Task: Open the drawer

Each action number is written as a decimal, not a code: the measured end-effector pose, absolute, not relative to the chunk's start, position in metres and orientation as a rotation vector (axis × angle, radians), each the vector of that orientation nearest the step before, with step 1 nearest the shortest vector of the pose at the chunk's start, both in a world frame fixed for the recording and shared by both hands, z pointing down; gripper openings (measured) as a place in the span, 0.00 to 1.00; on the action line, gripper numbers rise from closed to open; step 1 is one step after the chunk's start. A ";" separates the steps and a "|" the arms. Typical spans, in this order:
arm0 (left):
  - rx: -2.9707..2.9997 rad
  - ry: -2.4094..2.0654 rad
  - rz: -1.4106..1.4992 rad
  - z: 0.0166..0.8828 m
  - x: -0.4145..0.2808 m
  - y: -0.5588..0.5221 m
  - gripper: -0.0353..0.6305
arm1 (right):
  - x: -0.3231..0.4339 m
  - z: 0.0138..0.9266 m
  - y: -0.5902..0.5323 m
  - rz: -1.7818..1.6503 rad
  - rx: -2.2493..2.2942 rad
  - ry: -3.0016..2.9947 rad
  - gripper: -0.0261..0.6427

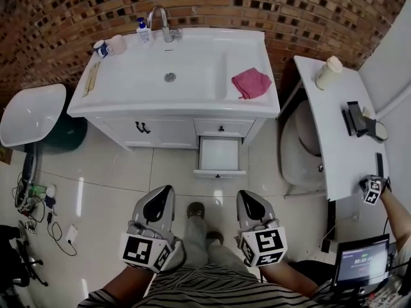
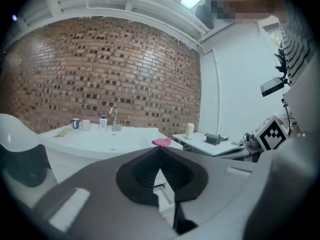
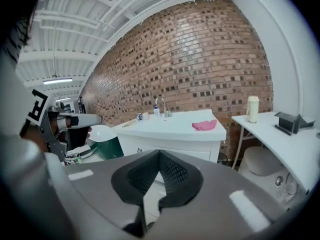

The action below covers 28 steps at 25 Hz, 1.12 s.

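Note:
The white sink cabinet [image 1: 160,132] stands against the brick wall. Its lower right drawer [image 1: 219,155] is pulled out over the floor, and the white inside looks empty. A second, closed drawer front with a dark knob [image 1: 221,128] sits just above it. Both grippers hang close to my body, well short of the cabinet. My left gripper [image 1: 164,194] is shut with nothing in it, its tips meeting in the left gripper view [image 2: 160,149]. My right gripper [image 1: 247,197] is also shut and empty, as the right gripper view [image 3: 159,153] shows.
On the sink top lie a pink cloth [image 1: 250,82], a faucet [image 1: 160,21], a soap bottle [image 1: 142,29] and cups [image 1: 109,45]. A white side table [image 1: 334,127] stands at the right with a stool [image 1: 302,146] beneath. Cables [image 1: 38,204] lie on the floor at the left.

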<state>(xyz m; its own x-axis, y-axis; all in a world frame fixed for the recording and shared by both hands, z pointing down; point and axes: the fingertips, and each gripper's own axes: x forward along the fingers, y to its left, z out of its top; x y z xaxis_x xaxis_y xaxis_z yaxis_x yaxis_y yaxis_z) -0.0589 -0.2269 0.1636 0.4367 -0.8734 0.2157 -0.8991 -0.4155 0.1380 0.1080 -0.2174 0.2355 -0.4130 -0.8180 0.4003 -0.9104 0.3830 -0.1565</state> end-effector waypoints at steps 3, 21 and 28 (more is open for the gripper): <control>2.492 -1.564 0.148 0.113 -0.061 -0.188 0.07 | 0.111 0.177 -0.183 0.458 1.530 -2.427 0.04; 2.561 -1.587 0.047 0.078 -0.138 0.056 0.07 | 0.052 0.093 0.071 0.347 1.707 -2.472 0.04; 2.509 -1.538 0.065 0.083 -0.170 0.140 0.07 | 0.007 0.088 0.154 0.341 1.725 -2.436 0.04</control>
<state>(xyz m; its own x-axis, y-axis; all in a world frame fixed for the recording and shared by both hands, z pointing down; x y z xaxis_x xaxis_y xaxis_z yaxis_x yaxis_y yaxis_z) -0.1701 0.1404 0.0833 0.4584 -0.8777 0.1398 -0.8863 -0.4398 0.1449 0.0073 0.1537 0.0879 -0.3342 -0.9113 0.2406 -0.9423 0.3180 -0.1046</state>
